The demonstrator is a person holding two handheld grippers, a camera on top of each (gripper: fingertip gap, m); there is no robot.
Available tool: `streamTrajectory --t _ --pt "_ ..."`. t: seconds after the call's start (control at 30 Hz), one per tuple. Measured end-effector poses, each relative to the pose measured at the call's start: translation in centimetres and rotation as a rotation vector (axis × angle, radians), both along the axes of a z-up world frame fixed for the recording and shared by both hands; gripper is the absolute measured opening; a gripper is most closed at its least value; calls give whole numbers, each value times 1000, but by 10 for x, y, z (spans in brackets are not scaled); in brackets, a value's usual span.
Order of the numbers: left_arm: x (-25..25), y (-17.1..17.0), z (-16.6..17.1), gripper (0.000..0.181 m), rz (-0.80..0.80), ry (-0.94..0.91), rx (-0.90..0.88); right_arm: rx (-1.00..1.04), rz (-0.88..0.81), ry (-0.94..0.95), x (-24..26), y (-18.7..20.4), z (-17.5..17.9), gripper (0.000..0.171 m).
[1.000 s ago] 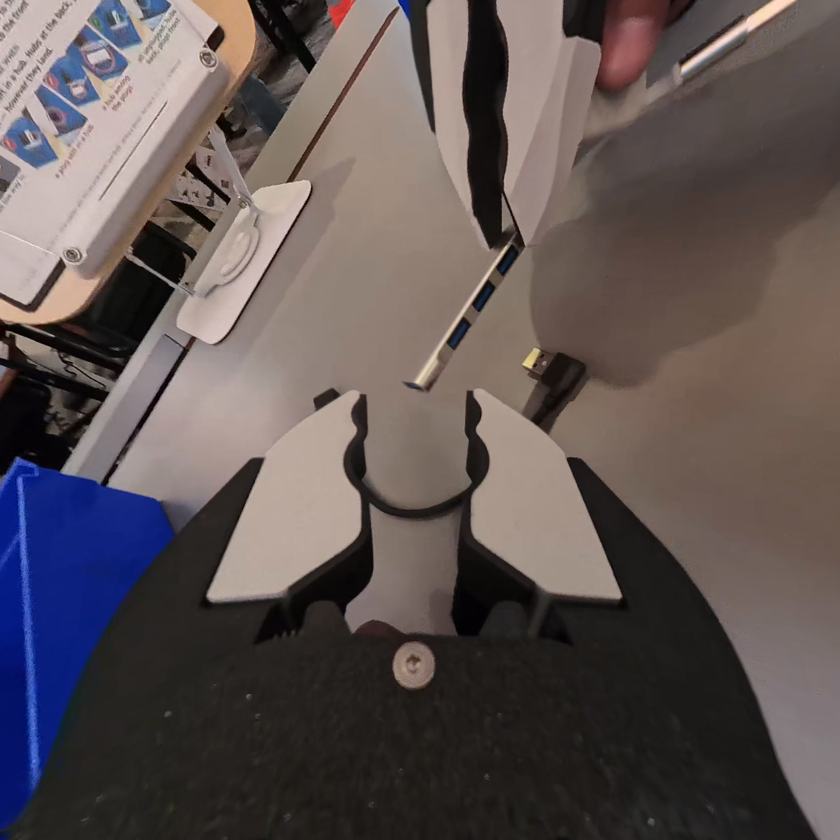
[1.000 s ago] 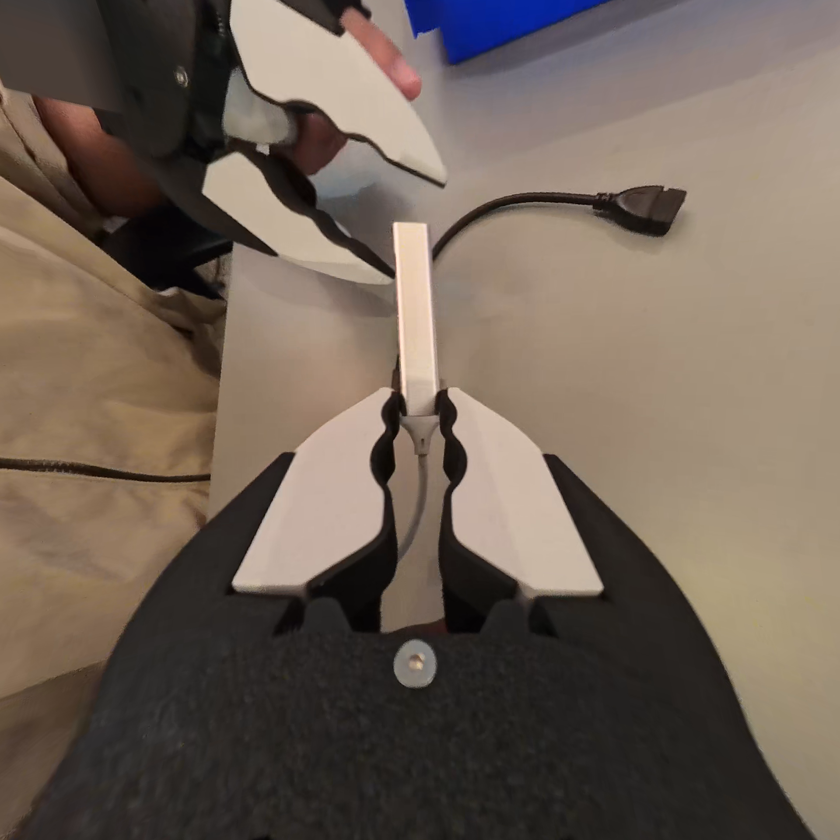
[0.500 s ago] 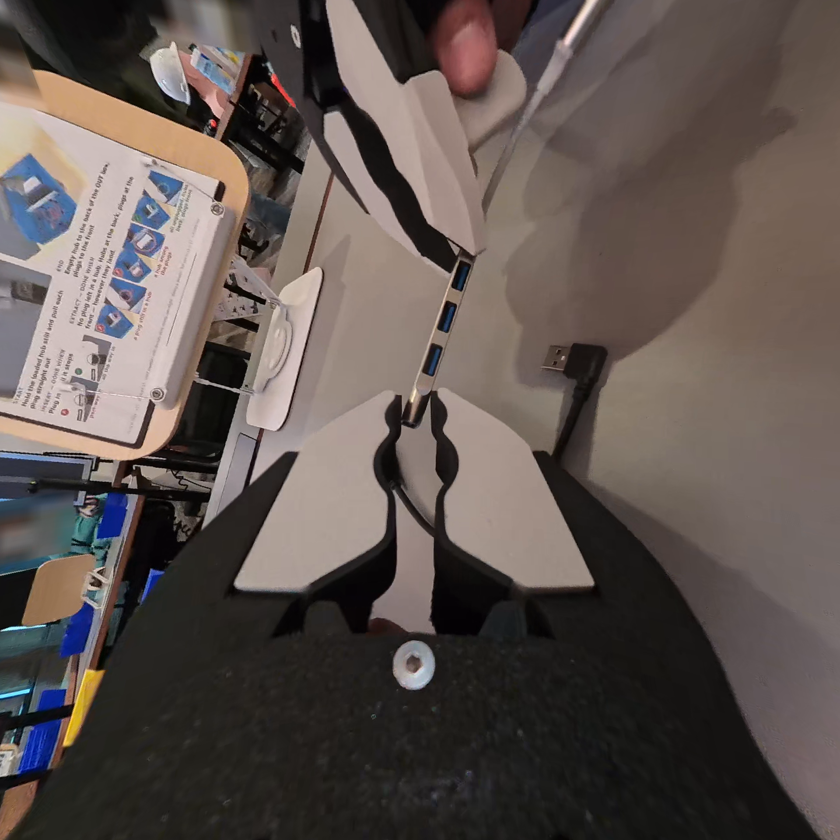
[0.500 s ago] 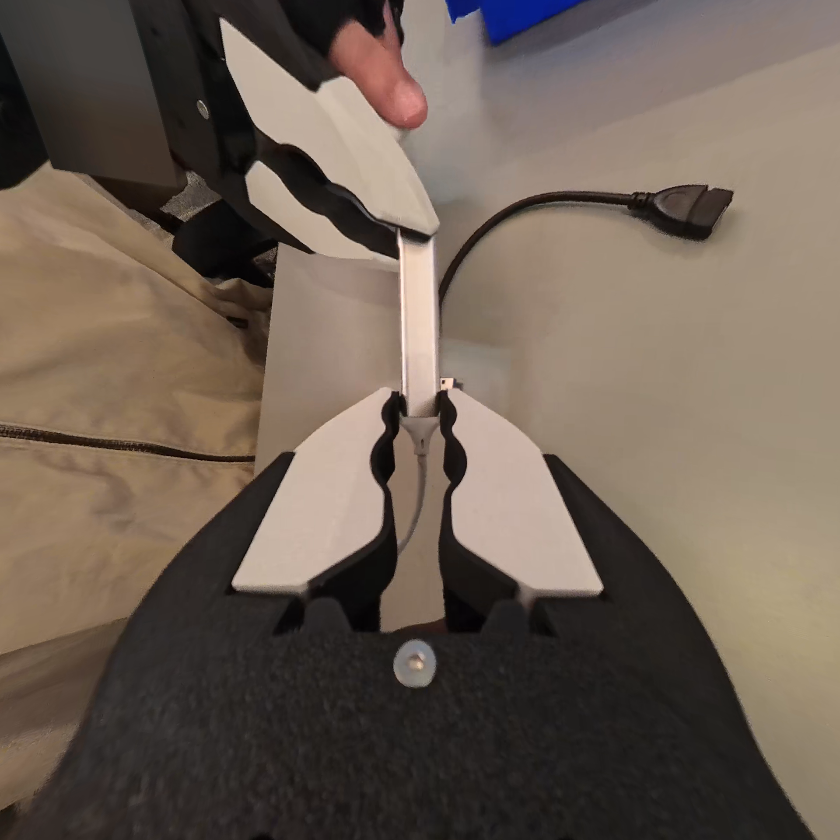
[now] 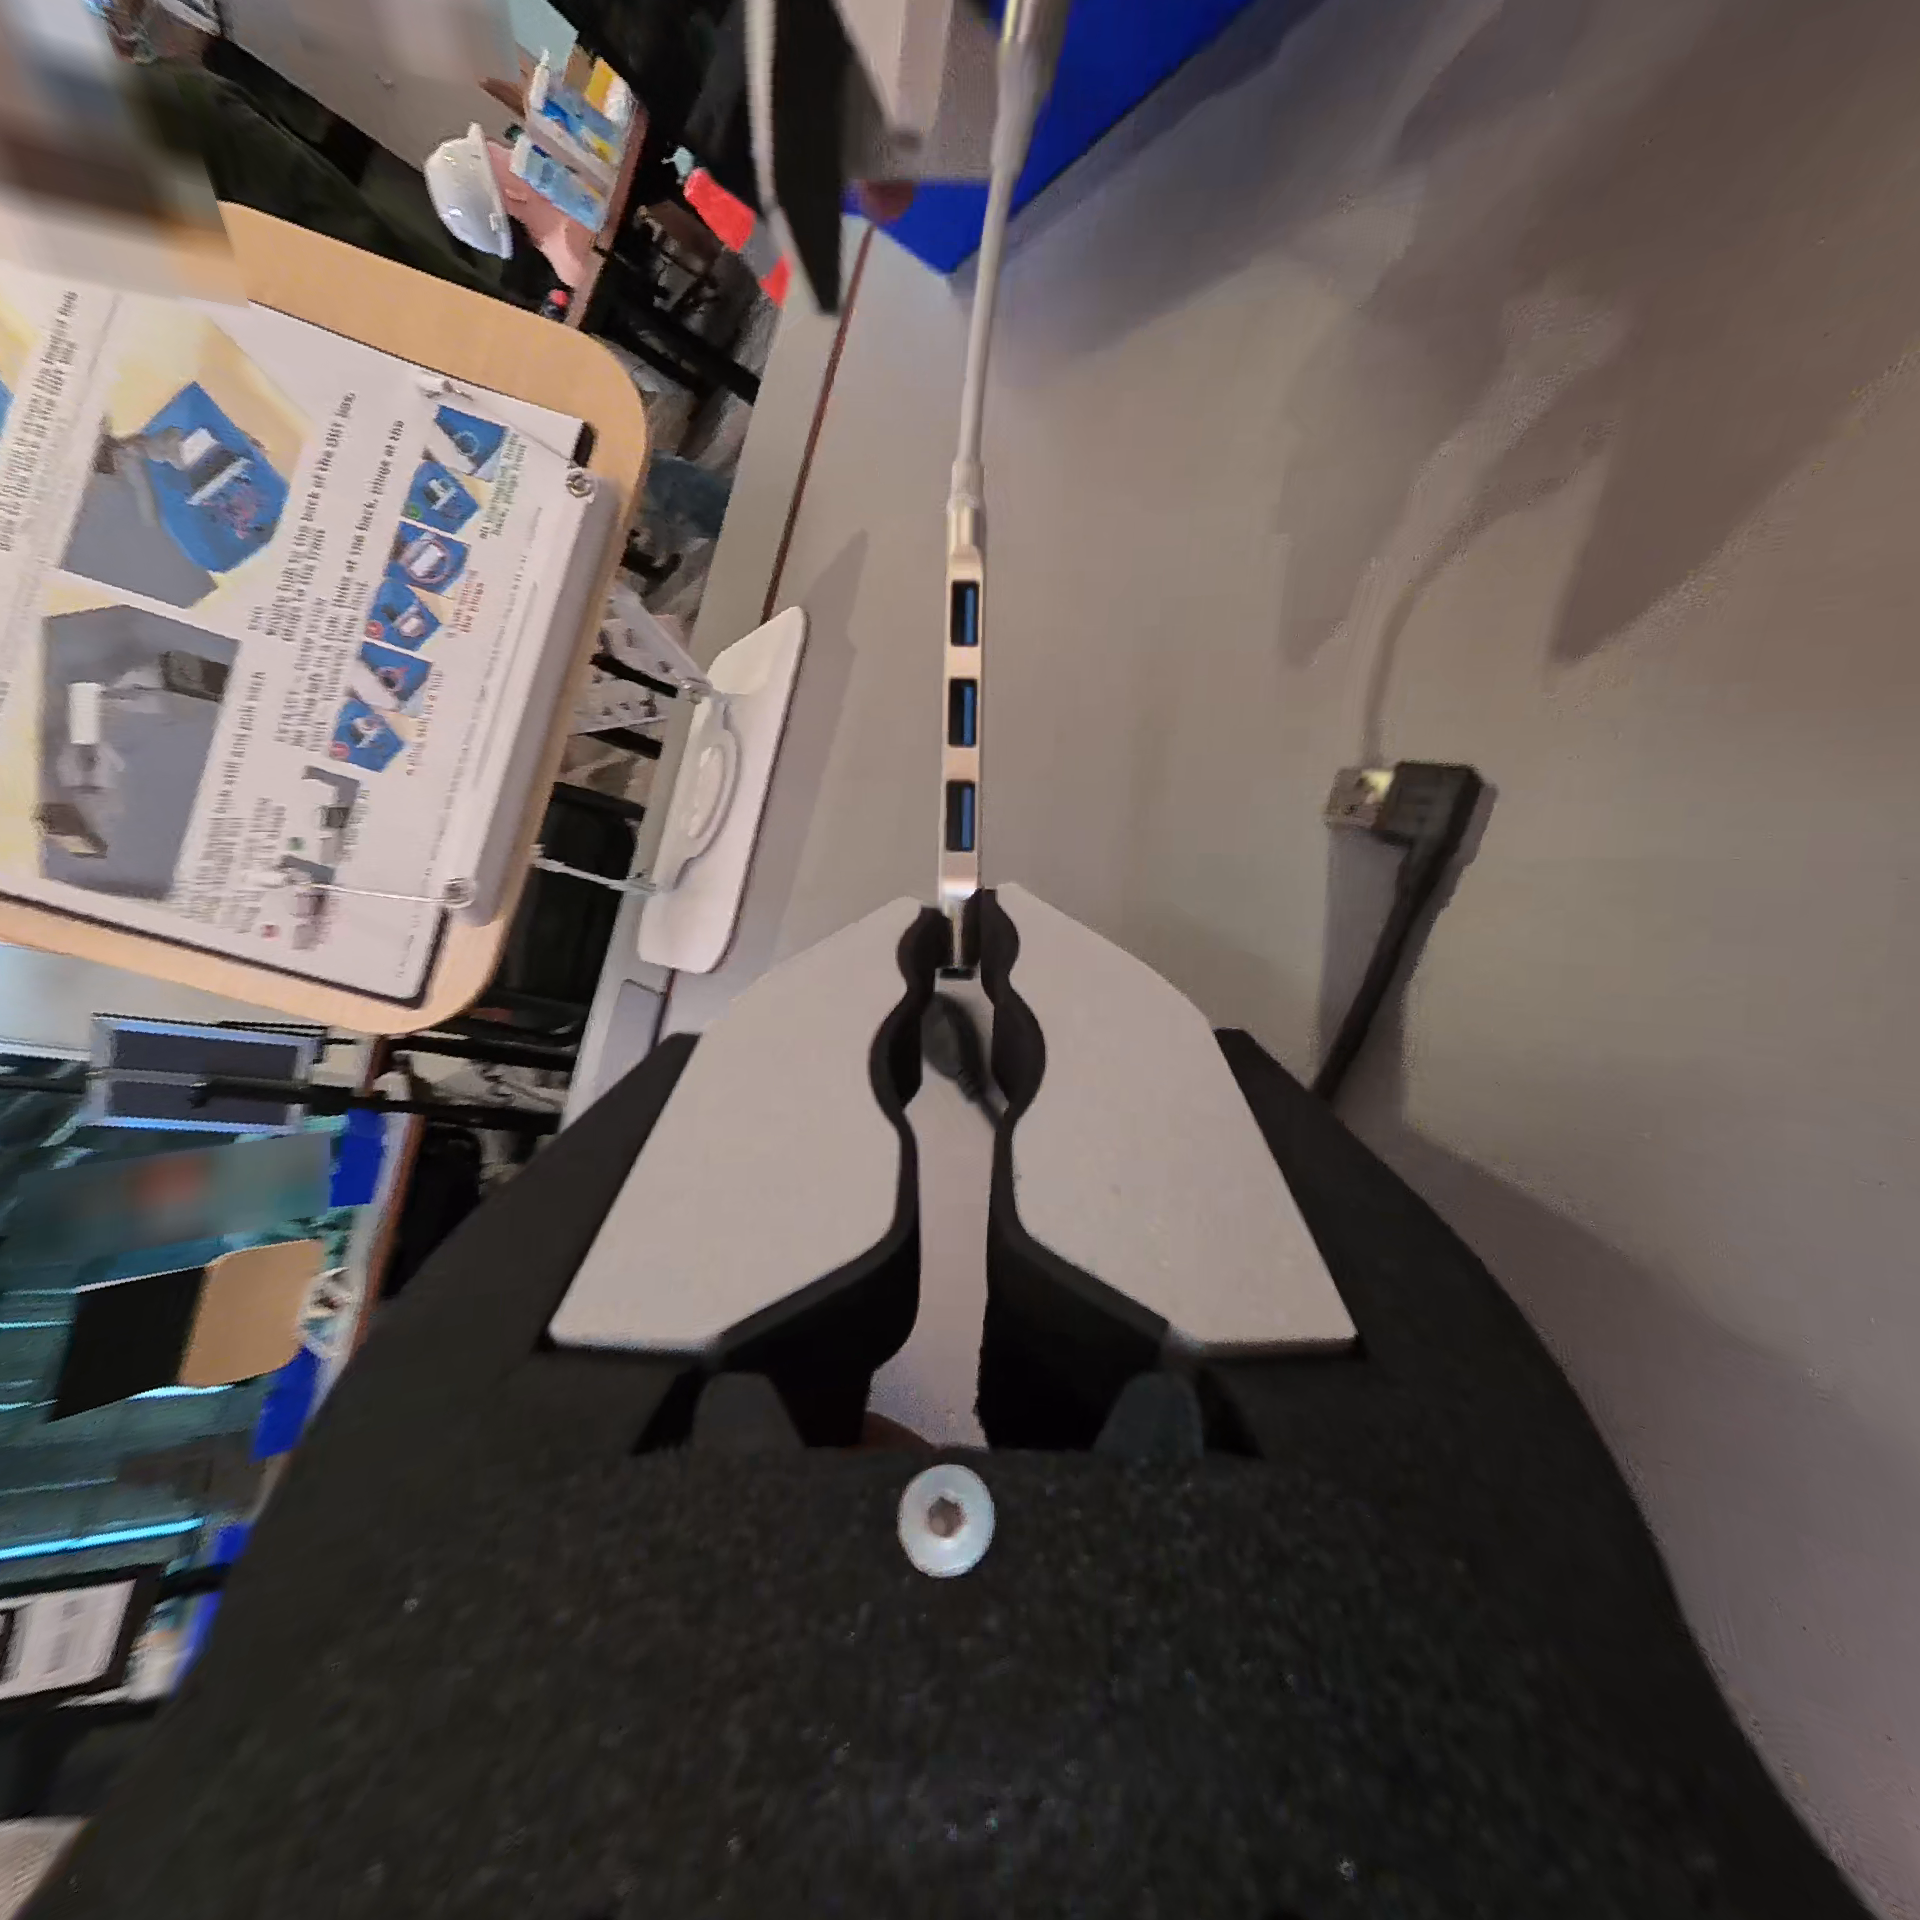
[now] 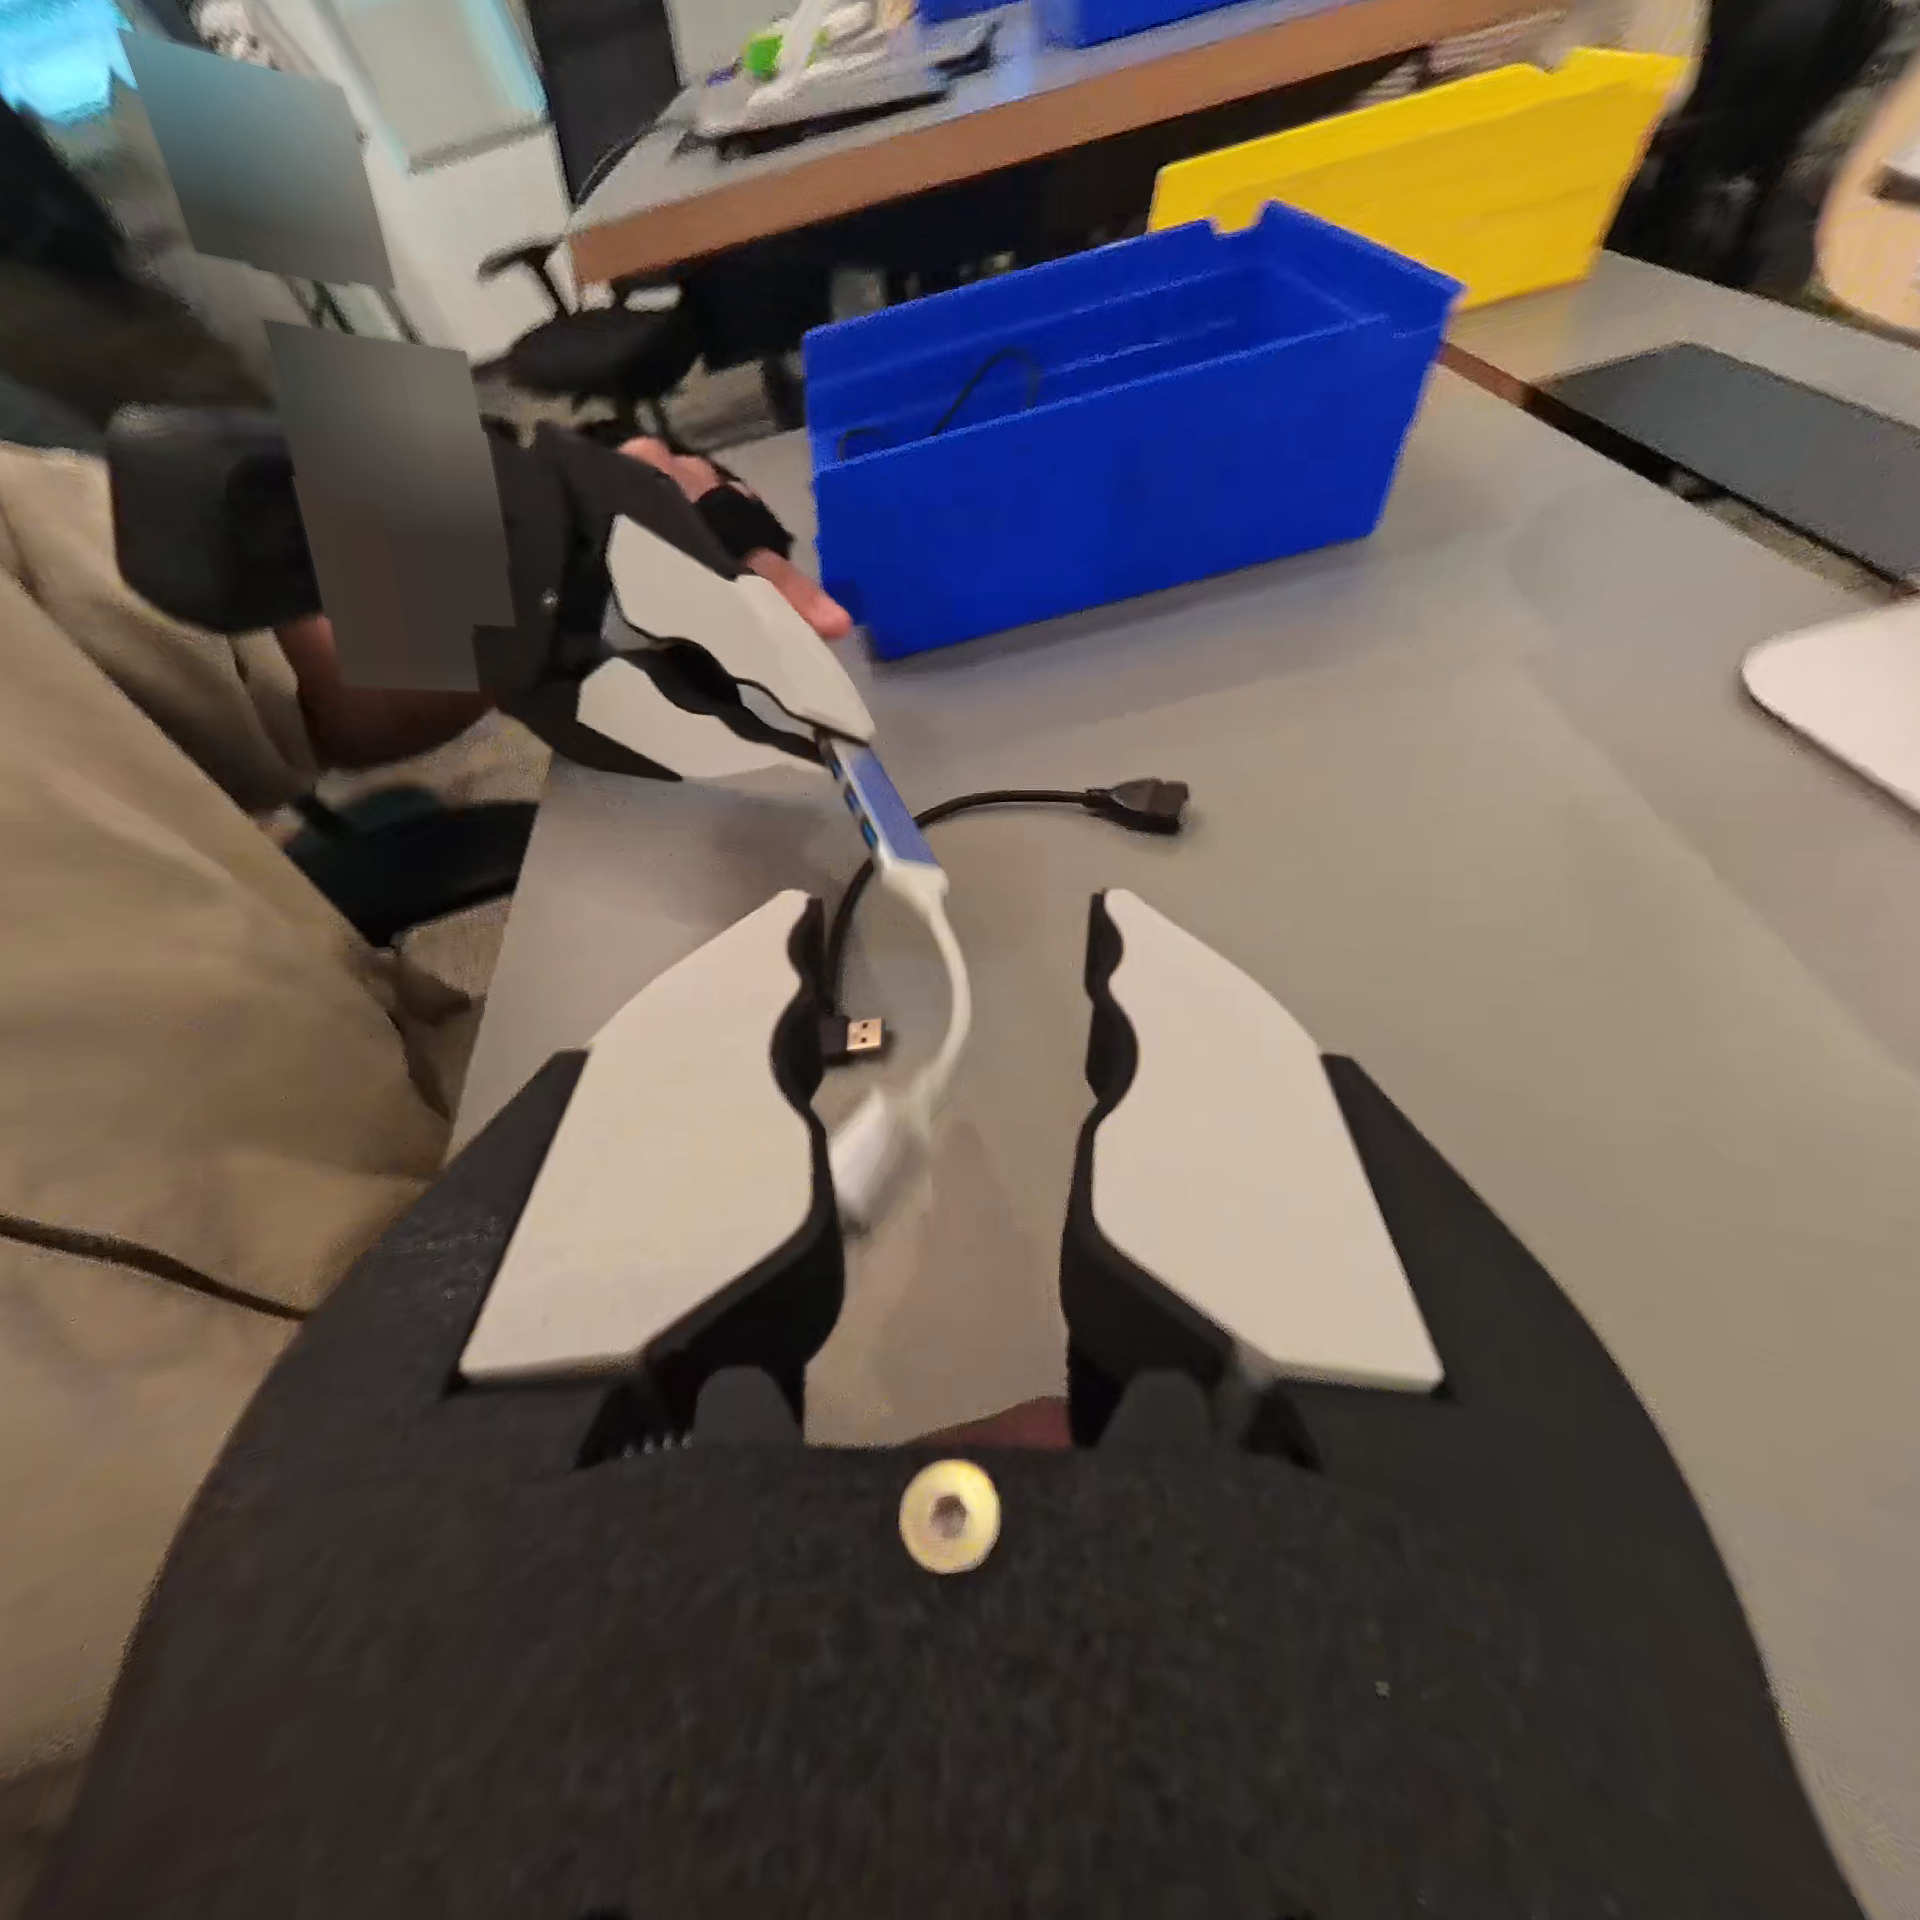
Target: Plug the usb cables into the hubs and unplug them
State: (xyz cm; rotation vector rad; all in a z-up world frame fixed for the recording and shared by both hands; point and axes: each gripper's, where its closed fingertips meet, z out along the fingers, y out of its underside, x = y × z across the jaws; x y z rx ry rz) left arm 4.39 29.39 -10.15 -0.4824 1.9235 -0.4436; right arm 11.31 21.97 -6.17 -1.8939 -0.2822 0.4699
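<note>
In the left wrist view, my left gripper (image 5: 961, 909) is shut on the near end of a slim silver USB hub (image 5: 963, 727) with three blue ports. The hub points straight ahead, off the grey table (image 5: 1558, 1143). Its white cable (image 5: 982, 343) runs on upward. In the right wrist view, my right gripper (image 6: 951, 914) is open and empty above the table. Ahead of it, the left gripper (image 6: 821, 732) holds the hub (image 6: 883, 816); the white cable (image 6: 956, 997) hangs to its white plug (image 6: 868, 1153). A black USB cable lies beside it, its plug (image 6: 862, 1036) near my left finger.
A blue bin (image 6: 1122, 457) with a black cable inside stands behind the hub, and a yellow bin (image 6: 1403, 187) farther back. An instruction board (image 5: 291, 644) on a white stand base (image 5: 727, 779) is at the table's left edge. A person's tan jacket (image 6: 208, 935) is at left.
My right gripper let go of the hub, opened and drew back. My left gripper closed on the hub's other end and now holds it alone, with the white cable hanging loose.
</note>
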Motion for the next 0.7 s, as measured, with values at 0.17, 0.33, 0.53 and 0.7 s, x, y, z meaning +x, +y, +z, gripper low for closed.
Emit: streamTrajectory --t 0.17,0.33,0.53,0.7 --pt "-4 22 11 8 38 -10 39 32 -146 265 -2 -20 -8 54" --pt "-5 38 25 7 66 -35 40 124 -251 268 -10 -20 -21 50" --pt "-1 21 32 7 30 -70 68 157 -168 486 -28 6 -2 48" --pt "4 8 37 8 7 -101 23 238 -160 448 -36 28 17 47"
